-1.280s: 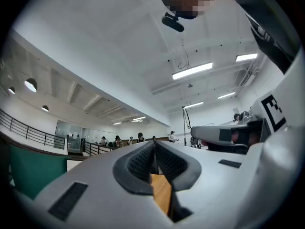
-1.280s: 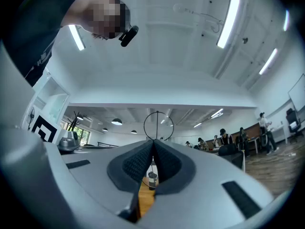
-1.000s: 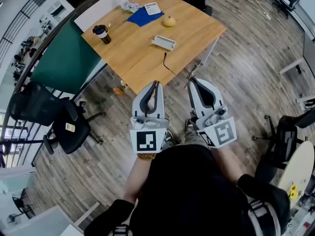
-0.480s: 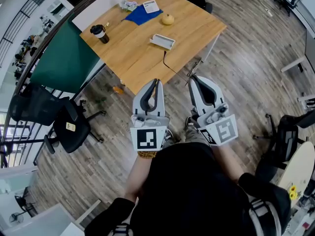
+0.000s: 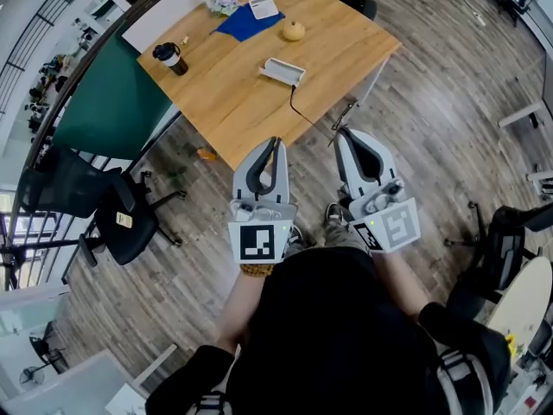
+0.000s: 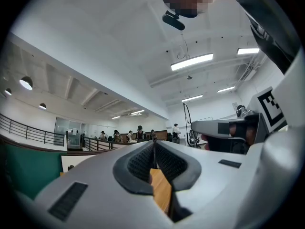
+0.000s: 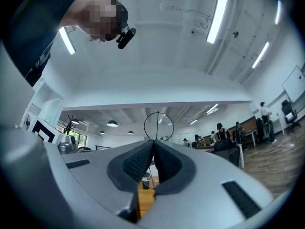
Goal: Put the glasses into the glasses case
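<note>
Both grippers hover over the plank floor (image 5: 415,137), just short of the near edge of the desk (image 5: 233,102). The left gripper (image 5: 276,143) has smooth grey shells with ribbed dark pads. Its fingers are pressed together at the tips, nothing between them. The right gripper (image 5: 340,133) is the same, its fingers closed on nothing.

The desk is pale wood with a visible grain, square with rounded corners. The glasses case (image 5: 283,70), a flat whitish oblong, lies near the desk's middle, well apart from both grippers. A thin black cable (image 5: 302,115) runs from beside it to the near edge. The glasses themselves are too small to pick out.

Toward the left corner stands a dark lidded cup (image 5: 166,56). By the far corner lie a blue cloth (image 5: 251,22), a white card (image 5: 263,7) and a round yellow fruit (image 5: 294,31).

The desk's near half around the case is bare wood. A black chair (image 5: 121,223) stands off the left side.
</note>
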Available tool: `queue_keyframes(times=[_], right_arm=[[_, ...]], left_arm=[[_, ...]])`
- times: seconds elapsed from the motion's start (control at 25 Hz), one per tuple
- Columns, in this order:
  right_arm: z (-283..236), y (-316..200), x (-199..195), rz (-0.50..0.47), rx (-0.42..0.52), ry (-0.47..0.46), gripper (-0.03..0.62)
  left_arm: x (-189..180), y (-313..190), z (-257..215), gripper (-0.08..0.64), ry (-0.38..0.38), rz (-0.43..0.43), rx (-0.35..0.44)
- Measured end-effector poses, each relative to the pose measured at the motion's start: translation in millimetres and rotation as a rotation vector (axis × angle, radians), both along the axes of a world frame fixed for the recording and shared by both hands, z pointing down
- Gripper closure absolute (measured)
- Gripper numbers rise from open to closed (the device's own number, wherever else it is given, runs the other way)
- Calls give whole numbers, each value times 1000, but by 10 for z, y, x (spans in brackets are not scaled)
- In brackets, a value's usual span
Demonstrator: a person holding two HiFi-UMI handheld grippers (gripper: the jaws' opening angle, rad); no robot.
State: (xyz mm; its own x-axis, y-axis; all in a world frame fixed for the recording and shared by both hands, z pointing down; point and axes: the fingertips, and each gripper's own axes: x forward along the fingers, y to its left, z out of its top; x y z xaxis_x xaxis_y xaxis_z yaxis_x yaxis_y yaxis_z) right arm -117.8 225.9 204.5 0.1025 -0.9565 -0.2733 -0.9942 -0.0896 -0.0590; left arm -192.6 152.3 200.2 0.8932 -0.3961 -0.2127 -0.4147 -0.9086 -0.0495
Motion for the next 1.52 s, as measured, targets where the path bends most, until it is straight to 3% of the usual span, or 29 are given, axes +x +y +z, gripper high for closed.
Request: queue_keyframes(times=[0.44,0.92,1.2,1.52], right_arm=[[-161,-74,594,-5,48,-24,577],[-23,119,1340,-21,18,-59,577],[195,140,1654,-53,8,-147,577],[320,-17,1644,-89,-11,-182,577]], left_arm=[[371,-140,91,528,-63,-63,6],[746,-261,192,528,-106,-181,3],[663,-408,237,529,-117,-311,-22],[586,-571,303,529,-133,-359,-21]])
